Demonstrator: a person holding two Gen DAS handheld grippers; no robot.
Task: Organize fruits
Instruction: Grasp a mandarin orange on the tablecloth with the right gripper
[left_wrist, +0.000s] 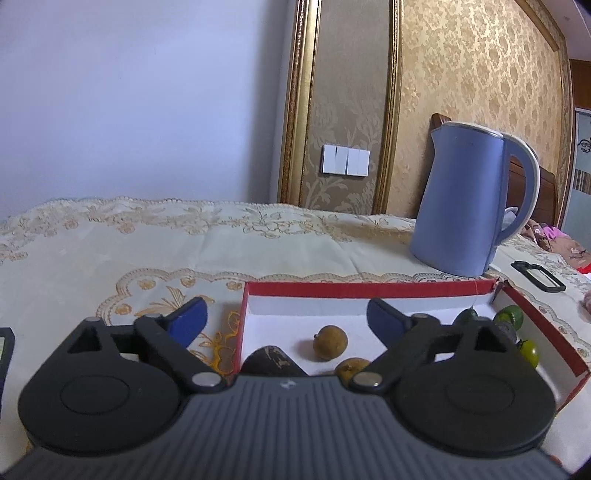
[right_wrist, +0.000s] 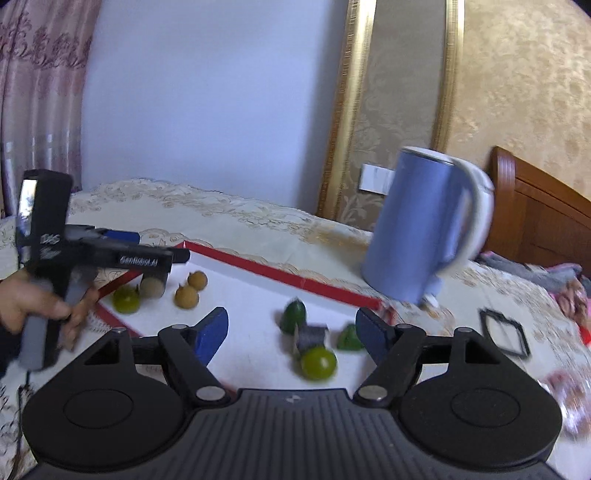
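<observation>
Your left gripper (left_wrist: 286, 321) and right gripper (right_wrist: 291, 330) both hover with fingers spread, empty, over the tray (right_wrist: 280, 275), where brown fruit (left_wrist: 330, 342) and green fruit (right_wrist: 318, 363) lie scattered, ready for sorting.

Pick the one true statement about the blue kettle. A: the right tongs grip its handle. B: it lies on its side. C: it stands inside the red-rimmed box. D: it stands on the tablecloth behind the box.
D: the blue kettle stands upright on the tablecloth, beyond the far rim of the red-rimmed box, and the open right tongs hold nothing.
</observation>
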